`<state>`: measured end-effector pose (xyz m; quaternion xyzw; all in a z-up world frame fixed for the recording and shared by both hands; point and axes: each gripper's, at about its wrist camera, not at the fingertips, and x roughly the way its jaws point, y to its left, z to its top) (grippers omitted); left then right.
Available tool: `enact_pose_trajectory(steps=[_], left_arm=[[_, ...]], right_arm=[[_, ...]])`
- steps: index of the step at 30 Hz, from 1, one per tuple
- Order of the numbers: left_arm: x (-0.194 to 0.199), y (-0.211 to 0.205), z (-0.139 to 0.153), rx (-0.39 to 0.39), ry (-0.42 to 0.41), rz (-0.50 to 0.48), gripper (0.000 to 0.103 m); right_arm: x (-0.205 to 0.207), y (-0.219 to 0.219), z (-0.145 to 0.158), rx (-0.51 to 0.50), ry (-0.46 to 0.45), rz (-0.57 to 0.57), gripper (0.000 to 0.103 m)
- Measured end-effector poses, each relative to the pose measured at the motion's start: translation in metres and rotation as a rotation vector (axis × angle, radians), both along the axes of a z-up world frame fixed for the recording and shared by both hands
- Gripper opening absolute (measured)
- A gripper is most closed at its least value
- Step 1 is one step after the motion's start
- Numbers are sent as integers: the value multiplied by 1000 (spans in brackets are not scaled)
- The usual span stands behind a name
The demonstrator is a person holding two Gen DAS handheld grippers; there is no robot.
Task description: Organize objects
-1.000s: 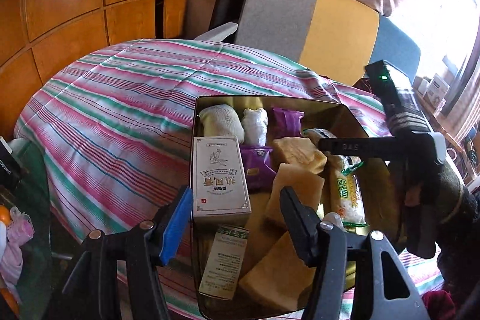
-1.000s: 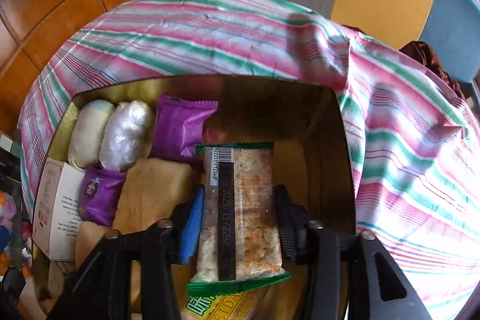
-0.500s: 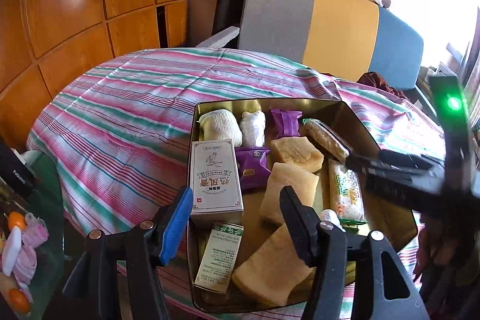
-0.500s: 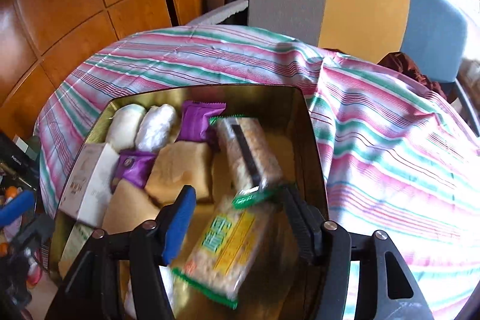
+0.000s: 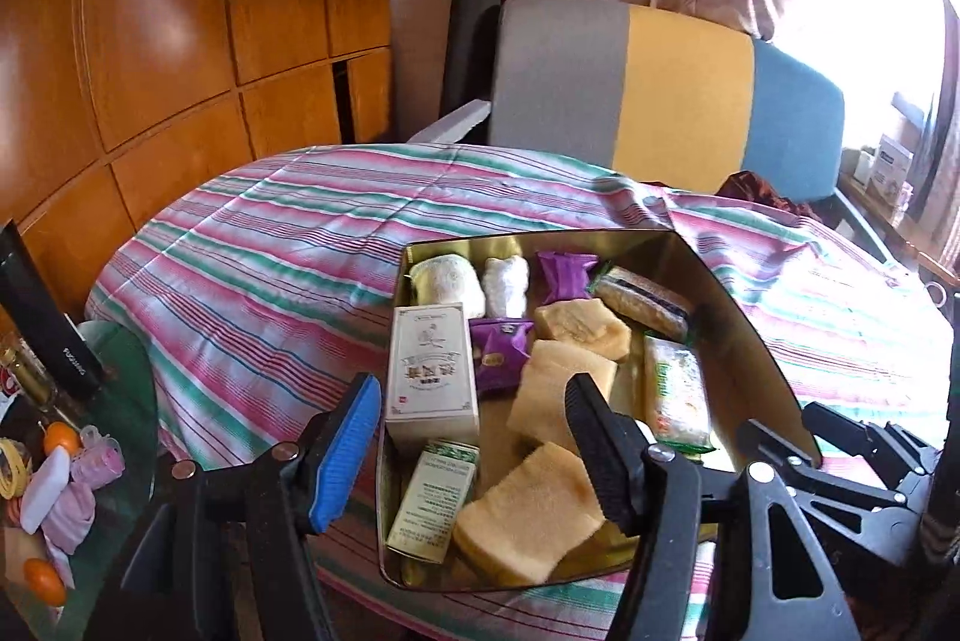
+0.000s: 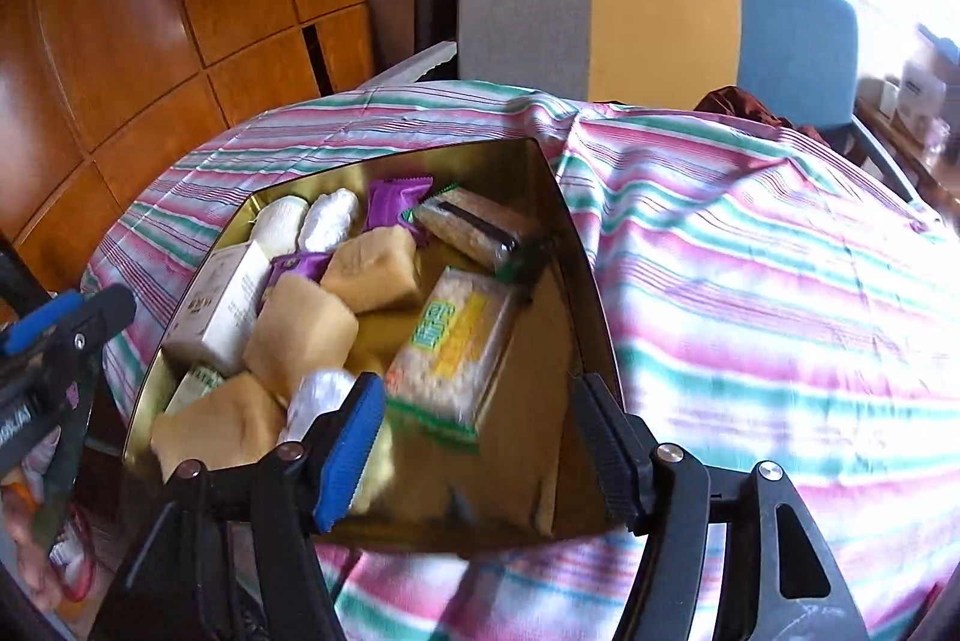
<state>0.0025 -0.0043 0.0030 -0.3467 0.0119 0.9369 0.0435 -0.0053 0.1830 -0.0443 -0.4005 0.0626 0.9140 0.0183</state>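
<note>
Tin [image 5: 744, 317] at worktop's near edge: snacks [image 5: 567, 332] and box [image 5: 432, 365] packed. Your left tool [image 5: 474, 452] and right tool [image 6: 480, 452] gape wide, empty; little seems left.

The right gripper [image 6: 480, 431] now gapes empty, pulled back; the cracker packet [image 6: 465, 224] it gripped lies in the tin [image 6: 576, 245].

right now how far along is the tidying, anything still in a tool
Mostly done, by the look of it: the snack packs, including the green-edged cracker pack, white box and sponge cakes all lie inside the gold tin. Nothing is in hand: the left tool and right tool are both open and empty. No loose item shows on the striped cloth.
</note>
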Motion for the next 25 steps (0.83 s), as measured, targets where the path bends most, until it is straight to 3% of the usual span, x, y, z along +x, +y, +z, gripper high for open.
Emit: enact_pose_trajectory(steps=[16, 20, 25], left_arm=[[3, 5, 0, 10, -8, -30, 65], [2, 2, 0, 12, 8, -26, 58], [0, 1, 1, 16, 3, -33, 58]], right_arm=[[13, -2, 3, -6, 26, -11, 71], [11, -5, 1, -1, 18, -4, 72], [8, -9, -2, 4, 10, 3, 72]])
